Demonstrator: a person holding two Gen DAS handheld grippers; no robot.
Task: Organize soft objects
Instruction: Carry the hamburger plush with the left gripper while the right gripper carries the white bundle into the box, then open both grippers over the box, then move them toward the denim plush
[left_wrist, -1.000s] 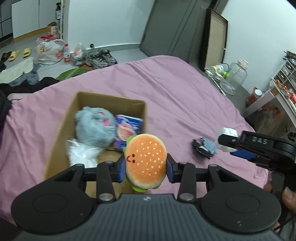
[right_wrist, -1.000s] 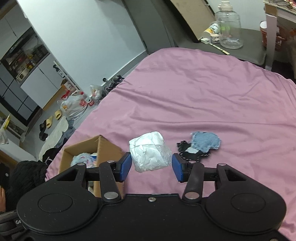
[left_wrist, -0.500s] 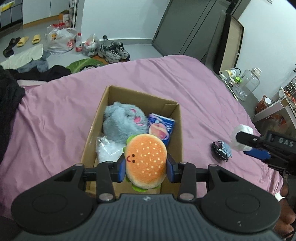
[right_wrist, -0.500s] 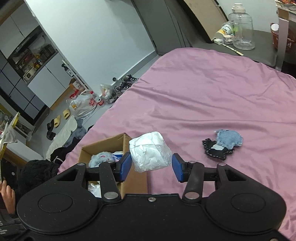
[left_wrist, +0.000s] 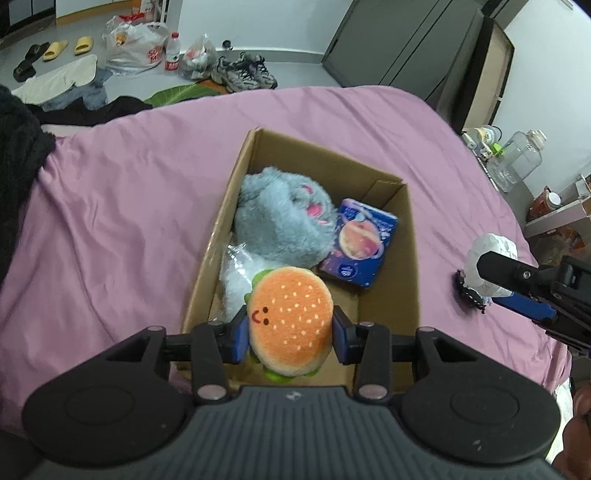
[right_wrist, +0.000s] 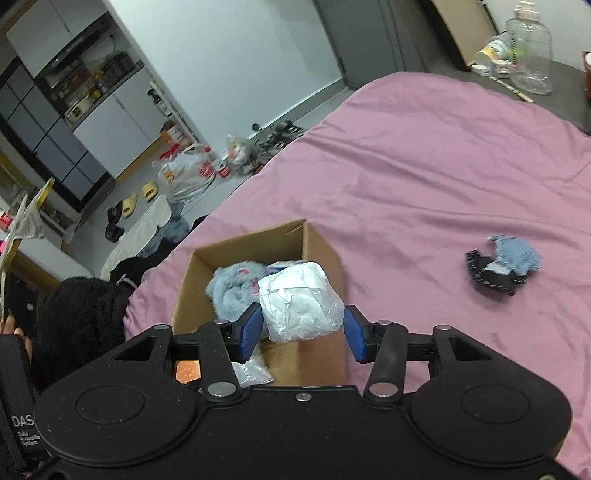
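Note:
My left gripper is shut on an orange burger plush and holds it over the near end of an open cardboard box on the pink bed. The box holds a grey furry plush, a blue planet-print packet and a clear bag. My right gripper is shut on a white plastic-wrapped bundle, held above the box's right side. The bundle and right gripper also show in the left wrist view.
A small blue-and-black soft item lies on the pink bedsheet right of the box. Black clothing sits at the bed's left edge. Shoes, slippers and bags lie on the floor beyond. Jars stand on a far table.
Both grippers moved toward the box with their loads. The burger plush now hangs over the box's near end, and the white bundle has come over the box's right side.

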